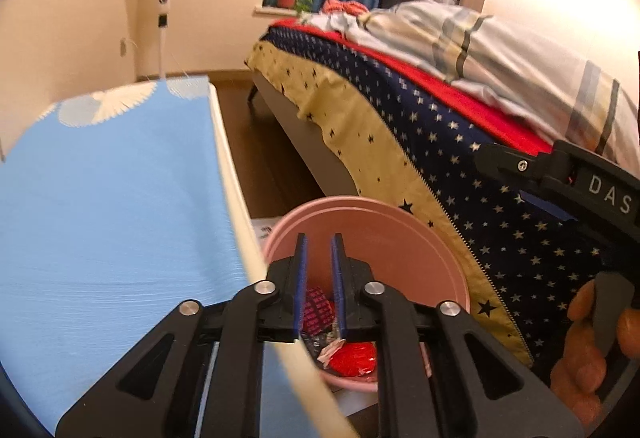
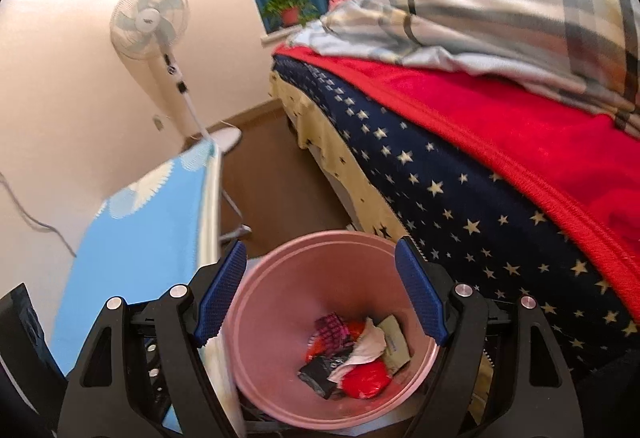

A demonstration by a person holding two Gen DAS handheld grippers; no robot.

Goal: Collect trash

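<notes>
We hover right claw (image 2: 320, 294) wide, empty | left claw (image 1: 320, 266) narrow, empty | risk: bumping round pink plastic bin (image 2: 280, 278), spilling crumpled wrappers (image 2: 352, 350).

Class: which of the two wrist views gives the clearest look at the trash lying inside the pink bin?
The right wrist view. It looks down into the pink bin, so the trash shows nearly whole between the open right gripper. In the left wrist view the left gripper and its fingers cover most of it.
</notes>
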